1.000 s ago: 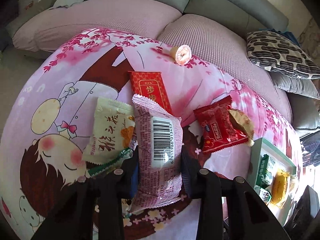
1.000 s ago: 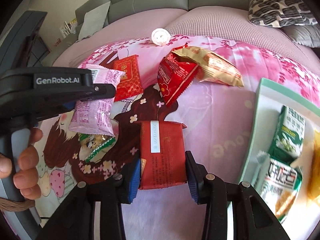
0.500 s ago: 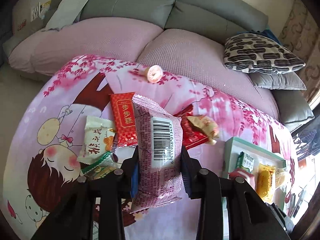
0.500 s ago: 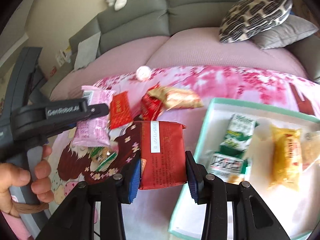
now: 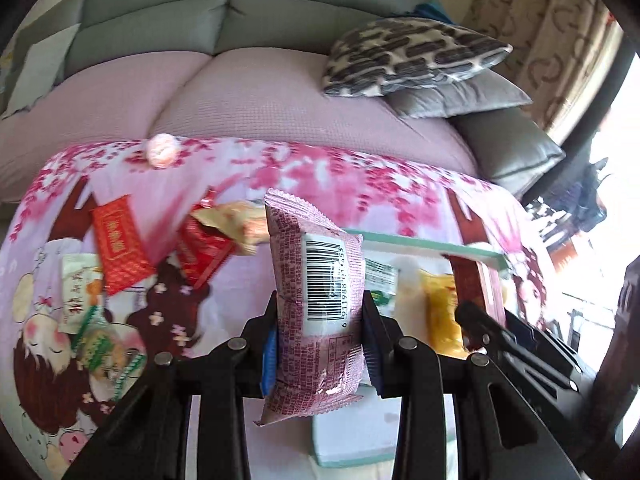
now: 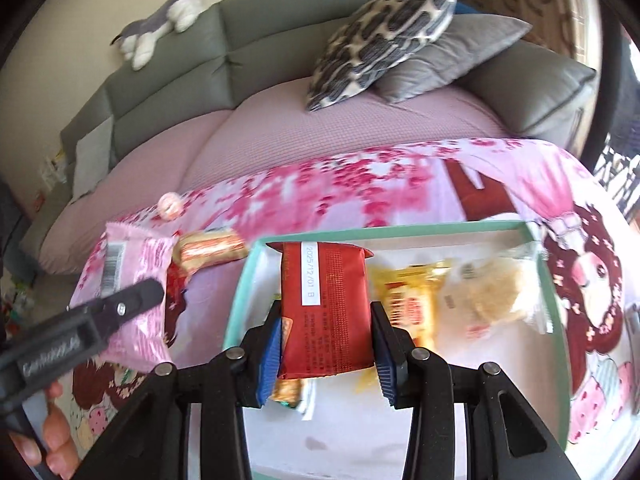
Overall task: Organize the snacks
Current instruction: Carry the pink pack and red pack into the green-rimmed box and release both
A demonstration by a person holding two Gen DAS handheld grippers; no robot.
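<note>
Both of your claws have swung from the loose snacks over to the mint-rimmed tray (image 6: 240,300) since a second ago — your left claw (image 5: 318,334) pinches the pink barcode packet (image 5: 316,300) upright by its sides, hanging at the tray's near-left corner, and your right claw (image 6: 325,346) pinches the dark red packet (image 6: 326,308) above the tray's left half, beside the yellow packet (image 6: 412,304) lying inside; a red envelope-style packet (image 5: 118,246) and others lie on the cartoon blanket (image 5: 360,176)

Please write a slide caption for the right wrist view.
Right gripper holds a red foil snack packet above the mint-rimmed white tray.
</note>
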